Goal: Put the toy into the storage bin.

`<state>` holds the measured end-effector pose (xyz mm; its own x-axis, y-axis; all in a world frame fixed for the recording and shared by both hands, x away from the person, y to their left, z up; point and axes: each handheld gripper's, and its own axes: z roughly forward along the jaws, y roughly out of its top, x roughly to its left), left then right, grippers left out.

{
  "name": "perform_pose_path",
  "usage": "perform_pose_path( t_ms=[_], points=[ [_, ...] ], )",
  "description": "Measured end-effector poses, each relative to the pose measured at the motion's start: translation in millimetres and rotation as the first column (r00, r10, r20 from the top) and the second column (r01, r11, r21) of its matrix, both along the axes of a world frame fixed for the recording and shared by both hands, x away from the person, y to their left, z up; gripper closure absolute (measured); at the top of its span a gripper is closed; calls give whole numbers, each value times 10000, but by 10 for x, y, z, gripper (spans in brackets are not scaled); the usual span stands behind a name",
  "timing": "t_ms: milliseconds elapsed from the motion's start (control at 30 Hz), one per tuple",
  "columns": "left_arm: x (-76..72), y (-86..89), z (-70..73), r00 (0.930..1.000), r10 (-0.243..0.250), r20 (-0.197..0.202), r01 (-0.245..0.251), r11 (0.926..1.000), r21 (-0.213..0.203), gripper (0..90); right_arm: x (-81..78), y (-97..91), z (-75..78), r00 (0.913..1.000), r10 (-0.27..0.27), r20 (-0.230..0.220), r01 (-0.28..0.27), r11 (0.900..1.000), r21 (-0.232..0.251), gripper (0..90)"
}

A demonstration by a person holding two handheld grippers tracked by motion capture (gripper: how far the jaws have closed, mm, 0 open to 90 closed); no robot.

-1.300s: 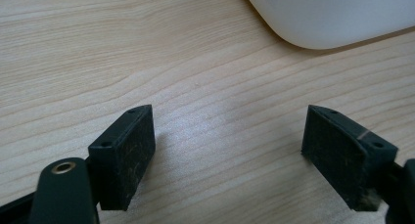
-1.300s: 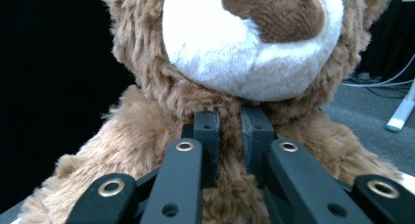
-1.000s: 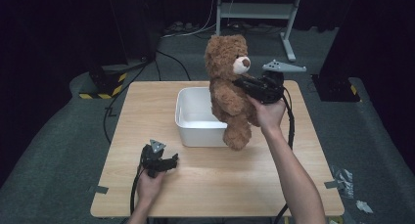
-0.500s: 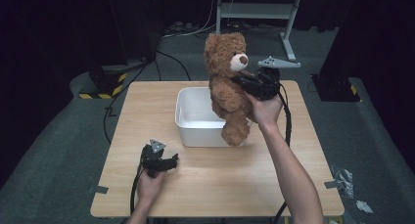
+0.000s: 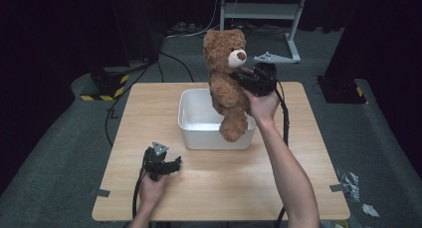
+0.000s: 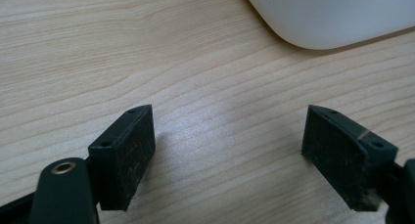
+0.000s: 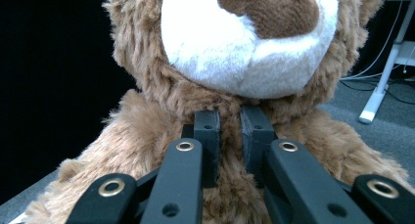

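High view: teddy bear [image 5: 226, 83] hangs over white tub [image 5: 191, 128], pinched by right gripper [image 5: 239, 78]; lowering comes next. Left gripper view: left gripper [image 6: 227, 145] spread, empty, on table [image 6: 98, 48]. Right gripper view: jaws clenched in chest fur.

Teddy bear [image 7: 235, 87]: ears, eyes cut by top edge in right gripper view; legs hidden behind gripper. White bin [image 6: 337, 13] cut off at top in left gripper view. Bear's leg [image 5: 234, 126] covers bin's front rim [image 5: 199, 133].

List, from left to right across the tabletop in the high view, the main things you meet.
Left gripper → white tub → teddy bear → right gripper, its jaws shut on the bear below its chin.
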<state>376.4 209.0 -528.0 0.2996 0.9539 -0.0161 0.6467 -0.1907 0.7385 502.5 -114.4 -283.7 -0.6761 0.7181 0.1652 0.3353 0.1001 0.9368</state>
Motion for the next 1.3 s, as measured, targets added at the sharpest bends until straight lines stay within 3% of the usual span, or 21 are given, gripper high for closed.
perform_pose_path(
  t_ms=[800,1300],
  points=[
    [-1,0,1,10000,55,25,-56,10000,28,200,172,188,-182,9996,-98,-263,99,9999,67,805],
    [-1,1,1,10000,60,26,-60,10000,18,200,255,304,-343,9979,-184,-621,164,9993,-334,804]
  ],
)
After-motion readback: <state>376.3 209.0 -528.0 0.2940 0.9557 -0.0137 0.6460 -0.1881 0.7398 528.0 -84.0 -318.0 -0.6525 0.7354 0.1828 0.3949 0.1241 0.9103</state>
